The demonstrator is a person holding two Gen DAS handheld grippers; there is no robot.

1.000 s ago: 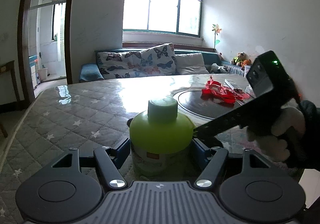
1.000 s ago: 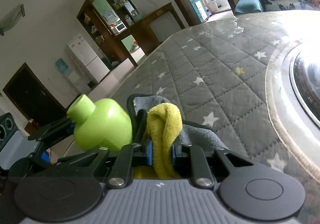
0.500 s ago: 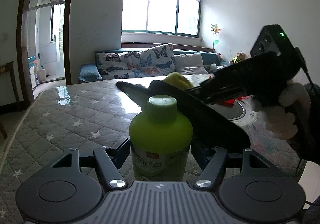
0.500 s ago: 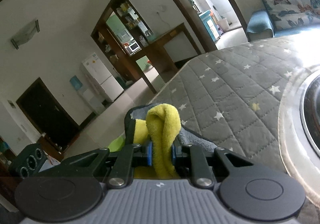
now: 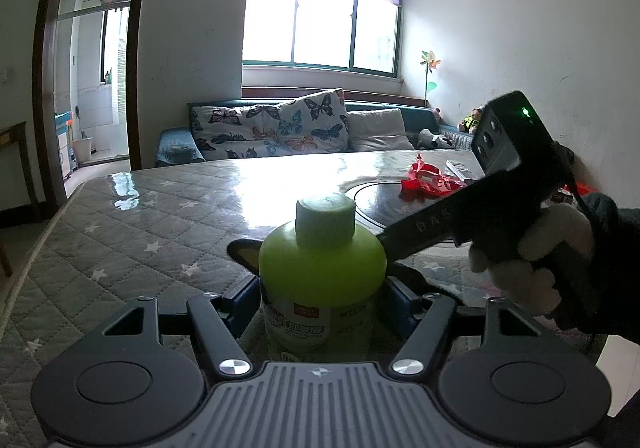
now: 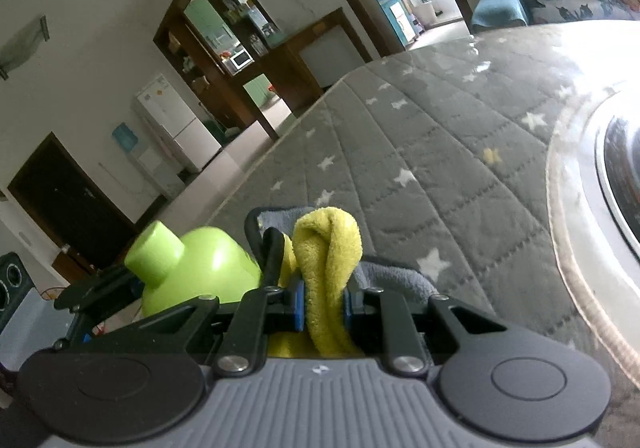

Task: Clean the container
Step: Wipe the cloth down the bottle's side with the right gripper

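Observation:
A lime-green bottle (image 5: 322, 268) with a pale green cap and a printed label stands upright between the fingers of my left gripper (image 5: 322, 302), which is shut on its body. In the right wrist view the same green bottle (image 6: 196, 272) sits at the lower left. My right gripper (image 6: 322, 306) is shut on a yellow and grey cloth (image 6: 328, 260), bunched upward between the blue pads. From the left wrist camera the right gripper's black body (image 5: 472, 203) slants down behind the bottle, held by a gloved hand (image 5: 540, 260); its fingertips and the cloth are hidden there.
A grey quilted table cover with white stars (image 5: 132, 232) lies under a glossy sheet. A dark round glass turntable (image 5: 384, 199) carries red plastic wrapping (image 5: 428, 179) and a white box (image 5: 460, 167). A sofa with butterfly cushions (image 5: 280, 131) stands beyond the table.
Half a second ago the right gripper with the cloth was raised level with the bottle cap; it has now dropped back down behind the bottle's right shoulder. The left gripper keeps its hold.

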